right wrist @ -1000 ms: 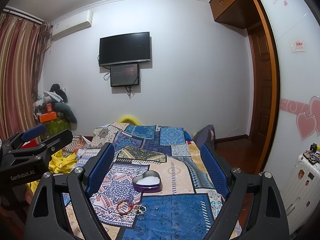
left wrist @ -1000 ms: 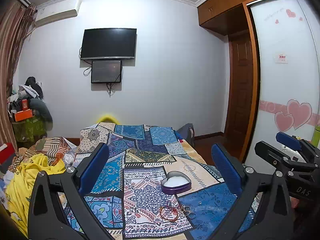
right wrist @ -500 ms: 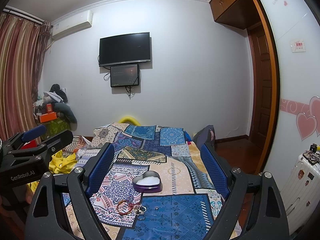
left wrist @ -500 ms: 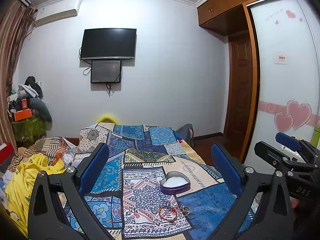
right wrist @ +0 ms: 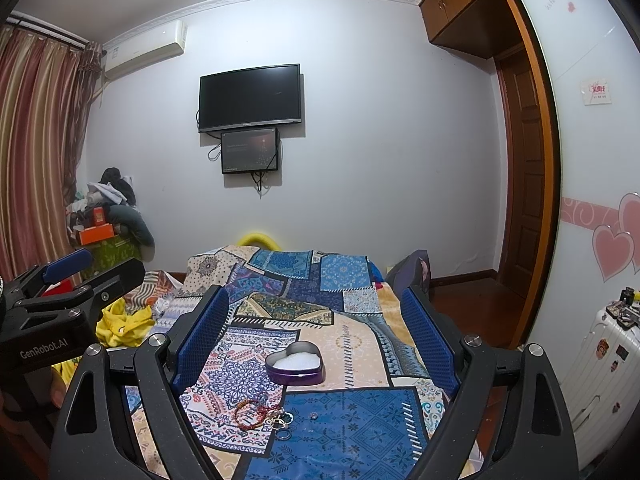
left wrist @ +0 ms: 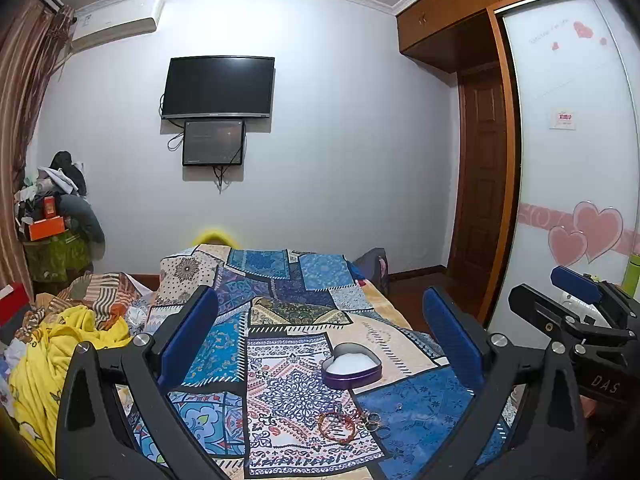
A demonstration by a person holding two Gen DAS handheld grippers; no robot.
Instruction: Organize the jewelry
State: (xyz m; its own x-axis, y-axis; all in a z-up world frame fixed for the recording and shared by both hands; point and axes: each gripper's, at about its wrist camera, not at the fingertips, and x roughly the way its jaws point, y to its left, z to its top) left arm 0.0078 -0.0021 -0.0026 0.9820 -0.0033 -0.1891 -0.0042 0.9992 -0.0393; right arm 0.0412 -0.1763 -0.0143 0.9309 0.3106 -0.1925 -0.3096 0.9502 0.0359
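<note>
Bracelet, rings, heart tin, laid on bed. Judged light, small, slippery; bracelet best pinched at its rim. Both hand-held grippers held wide open, empty.

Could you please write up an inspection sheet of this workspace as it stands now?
Surface: patchwork quilt spread over a bed.
Job's things: open heart-shaped tin, white lining showing; red bead bracelet, small rings and a tiny stud lying loose on the quilt nearer the camera than the tin.
Clutter: yellow cloth heaped to the left.
Grippers: left gripper and right gripper both open, empty, held above the quilt.
Cables: cords dangle under the wall TV.
Surroundings: suitcase, wardrobe door.
</note>
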